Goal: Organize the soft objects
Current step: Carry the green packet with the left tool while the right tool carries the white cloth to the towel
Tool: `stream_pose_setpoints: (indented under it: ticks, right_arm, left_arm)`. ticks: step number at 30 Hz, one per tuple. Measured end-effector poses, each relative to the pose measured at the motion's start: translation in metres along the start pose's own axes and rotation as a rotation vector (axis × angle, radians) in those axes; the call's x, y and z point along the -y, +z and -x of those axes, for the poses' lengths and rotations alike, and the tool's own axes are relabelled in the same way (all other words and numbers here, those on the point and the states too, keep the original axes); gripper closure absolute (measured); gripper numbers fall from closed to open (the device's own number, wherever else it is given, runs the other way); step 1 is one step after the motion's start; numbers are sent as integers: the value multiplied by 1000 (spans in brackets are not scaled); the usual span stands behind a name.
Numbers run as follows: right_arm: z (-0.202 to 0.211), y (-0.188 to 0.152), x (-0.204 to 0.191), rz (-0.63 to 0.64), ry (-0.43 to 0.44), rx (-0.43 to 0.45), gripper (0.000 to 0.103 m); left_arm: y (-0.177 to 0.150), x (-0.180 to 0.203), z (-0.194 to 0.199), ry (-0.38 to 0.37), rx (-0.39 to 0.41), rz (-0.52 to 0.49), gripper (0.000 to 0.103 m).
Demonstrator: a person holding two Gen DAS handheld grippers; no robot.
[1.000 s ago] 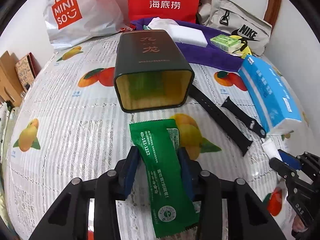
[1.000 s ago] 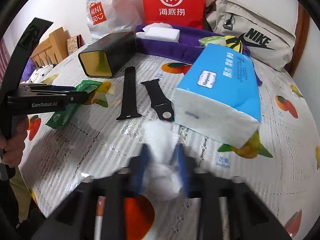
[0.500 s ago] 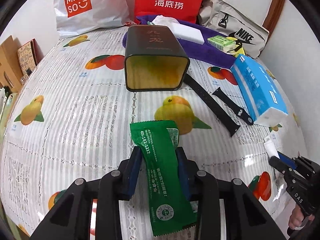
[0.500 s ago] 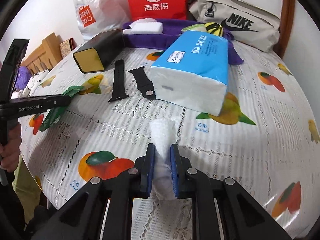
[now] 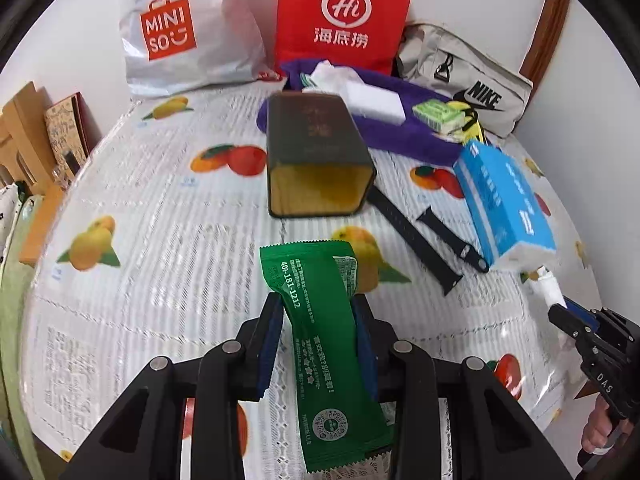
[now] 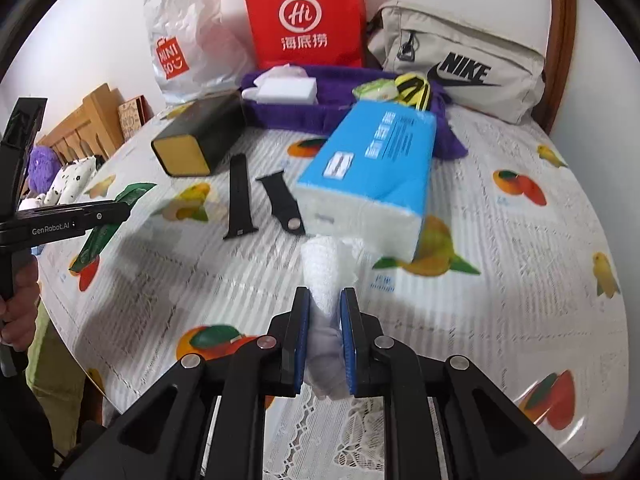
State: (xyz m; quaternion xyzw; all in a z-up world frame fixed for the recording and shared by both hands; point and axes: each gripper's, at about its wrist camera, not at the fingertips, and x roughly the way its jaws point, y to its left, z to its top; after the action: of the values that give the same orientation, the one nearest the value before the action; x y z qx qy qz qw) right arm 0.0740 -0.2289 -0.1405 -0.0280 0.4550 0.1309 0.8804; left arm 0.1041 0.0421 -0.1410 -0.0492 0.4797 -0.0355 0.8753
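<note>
Left wrist view: your left tongs [image 5: 316, 336] are closed narrow on a green sachet [image 5: 320, 344], both blue pads pressing its long edges.
Sachet position: it stands up between the fingers, lifted clear of the fruit-print tablecloth [image 5: 160, 240], printed face toward the camera.
Ahead of the left tongs: a dark tin [image 5: 316, 160] lies on its side, open yellow mouth facing you.
Right of the tin: two black watch straps [image 5: 424, 236] lie flat, beside a blue tissue pack [image 5: 504, 204].
Far side: a purple towel [image 5: 404, 132] carries a white block and a small green pack; behind it stand a red bag [image 5: 344, 12], a white shopping bag [image 5: 180, 32] and a beige pouch [image 5: 464, 76].
Lower right edge: your right tongs enter with a white wad at their tip.

Right wrist view: your right tongs [image 6: 325, 332] are closed narrow on a white tissue wad [image 6: 326, 280], which sticks out past the fingertips, above the cloth.
Just beyond the wad: the tissue pack, blurred, with the straps to its left.
Far left of the right tongs: your left tongs carry the sachet off the cloth, with your hand [image 6: 18, 312] on the grip.
</note>
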Motion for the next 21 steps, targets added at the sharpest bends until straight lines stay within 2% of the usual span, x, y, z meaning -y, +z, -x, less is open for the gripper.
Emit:
stream_pose_setpoints:
  ticks: [9, 21]
  right_arm:
    - [23, 43, 9, -14, 25, 68, 87]
    - [26, 120, 30, -29, 36, 146, 87]
  left_arm:
    - [41, 6, 15, 6, 31, -1, 70]
    - [113, 25, 19, 29, 50, -48, 70]
